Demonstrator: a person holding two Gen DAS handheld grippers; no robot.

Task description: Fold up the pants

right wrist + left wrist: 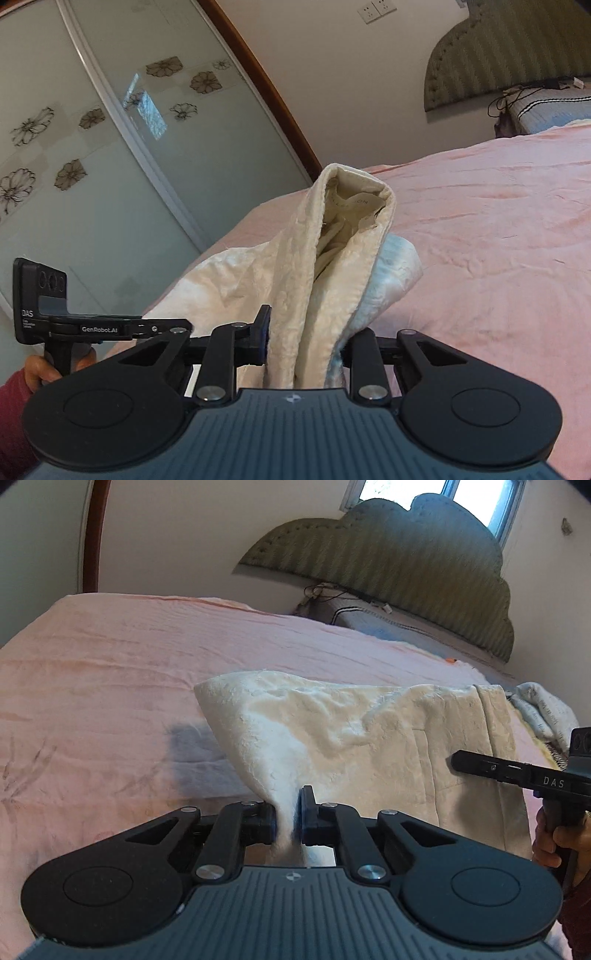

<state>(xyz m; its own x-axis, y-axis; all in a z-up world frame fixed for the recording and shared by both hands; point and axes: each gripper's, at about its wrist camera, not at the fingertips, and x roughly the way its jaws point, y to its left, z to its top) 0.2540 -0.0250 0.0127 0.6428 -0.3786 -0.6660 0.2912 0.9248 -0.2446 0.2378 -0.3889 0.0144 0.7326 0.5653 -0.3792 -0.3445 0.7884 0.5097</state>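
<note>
while both tongs [287,819] [303,332] clamp cream pants [351,738], right view alone shows waistband [354,199], perhaps labelled

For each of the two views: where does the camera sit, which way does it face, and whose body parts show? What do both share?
Left wrist: on the left gripper, facing across the pink bed to the headboard; jaws shut on cream pants; the right hand shows.
Right wrist: on the right gripper, facing the wardrobe door; jaws shut on the pants' waistband; the left hand shows.
Shared: pants, bed, headboard.
</note>
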